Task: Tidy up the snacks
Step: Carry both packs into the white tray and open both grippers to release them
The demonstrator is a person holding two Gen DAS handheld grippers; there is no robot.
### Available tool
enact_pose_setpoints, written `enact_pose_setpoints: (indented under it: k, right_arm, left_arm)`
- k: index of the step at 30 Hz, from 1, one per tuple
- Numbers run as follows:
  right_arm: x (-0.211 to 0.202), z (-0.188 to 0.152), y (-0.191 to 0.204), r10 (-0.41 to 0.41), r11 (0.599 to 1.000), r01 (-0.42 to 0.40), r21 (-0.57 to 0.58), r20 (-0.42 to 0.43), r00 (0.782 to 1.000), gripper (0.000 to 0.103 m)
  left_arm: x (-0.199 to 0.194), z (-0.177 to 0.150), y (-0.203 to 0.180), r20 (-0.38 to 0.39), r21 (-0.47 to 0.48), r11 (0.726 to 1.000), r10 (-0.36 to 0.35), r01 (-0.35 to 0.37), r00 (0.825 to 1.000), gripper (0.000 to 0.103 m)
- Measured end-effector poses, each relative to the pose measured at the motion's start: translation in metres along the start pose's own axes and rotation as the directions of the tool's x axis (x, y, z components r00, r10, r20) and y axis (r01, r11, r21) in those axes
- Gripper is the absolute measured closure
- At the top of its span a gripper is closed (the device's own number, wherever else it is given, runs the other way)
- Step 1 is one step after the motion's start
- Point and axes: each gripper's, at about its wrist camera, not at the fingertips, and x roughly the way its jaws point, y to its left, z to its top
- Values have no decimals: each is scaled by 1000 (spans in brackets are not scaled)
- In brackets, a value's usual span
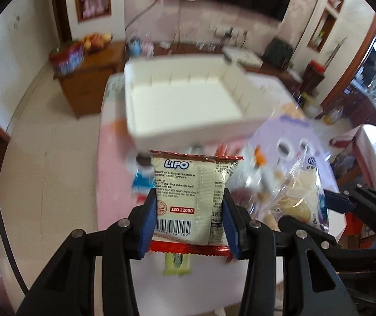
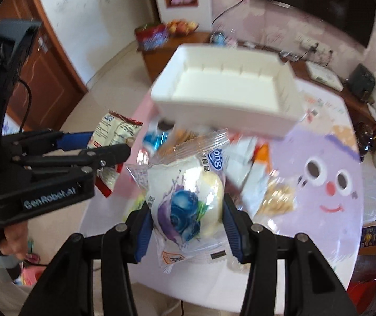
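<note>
My left gripper (image 1: 188, 210) is shut on a cream and red Lipo snack packet (image 1: 191, 192) and holds it above the table; the packet also shows in the right wrist view (image 2: 114, 131). My right gripper (image 2: 186, 216) is shut on a clear packet with a blueberry bun (image 2: 188, 202), which also shows at the right of the left wrist view (image 1: 301, 197). An empty white bin (image 1: 188, 100) stands on the table ahead of both grippers; it also shows in the right wrist view (image 2: 227, 92). The left gripper (image 2: 103, 150) is to the left of the right one.
Several loose snack packets (image 2: 274, 197) lie on the pink and purple cartoon tablecloth (image 2: 327, 179) between the grippers and the bin. A green packet (image 1: 177, 263) lies under the left gripper. A wooden cabinet (image 1: 90, 79) with fruit stands beyond the table's left edge.
</note>
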Motion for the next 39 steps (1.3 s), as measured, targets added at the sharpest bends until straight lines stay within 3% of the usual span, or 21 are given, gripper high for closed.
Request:
enact_pose_setpoints:
  k: [4, 7, 10, 17, 24, 28, 39]
  right_arm:
    - [-18, 20, -7, -12, 999, 10, 38, 64, 998, 54]
    - [-26, 37, -20, -17, 997, 10, 74, 94, 995, 54]
    - [-29, 54, -34, -8, 995, -3, 100, 114, 993, 54]
    - [-1, 103, -80, 12, 984, -33, 175, 120, 993, 54]
    - [33, 143, -119, -3, 969, -23, 247, 104, 995, 54]
    - [48, 161, -136, -21, 965, -8, 264, 107, 994, 54]
    - [98, 187, -159, -60, 960, 44, 275, 48, 997, 54]
  left_arm:
    - [-19, 20, 0, 82, -17, 999, -34, 35, 996, 59]
    - [-12, 36, 5, 93, -37, 998, -46, 50, 995, 59]
    - [-4, 59, 6, 111, -56, 998, -10, 16, 994, 59]
    - [27, 107, 3, 114, -88, 996, -7, 17, 993, 58]
    - [77, 154, 12, 71, -187, 980, 79, -64, 994, 58]
    - [98, 169, 7, 95, -169, 971, 184, -166, 978, 58]
    - [147, 191, -4, 18, -141, 969, 205, -200, 979, 58]
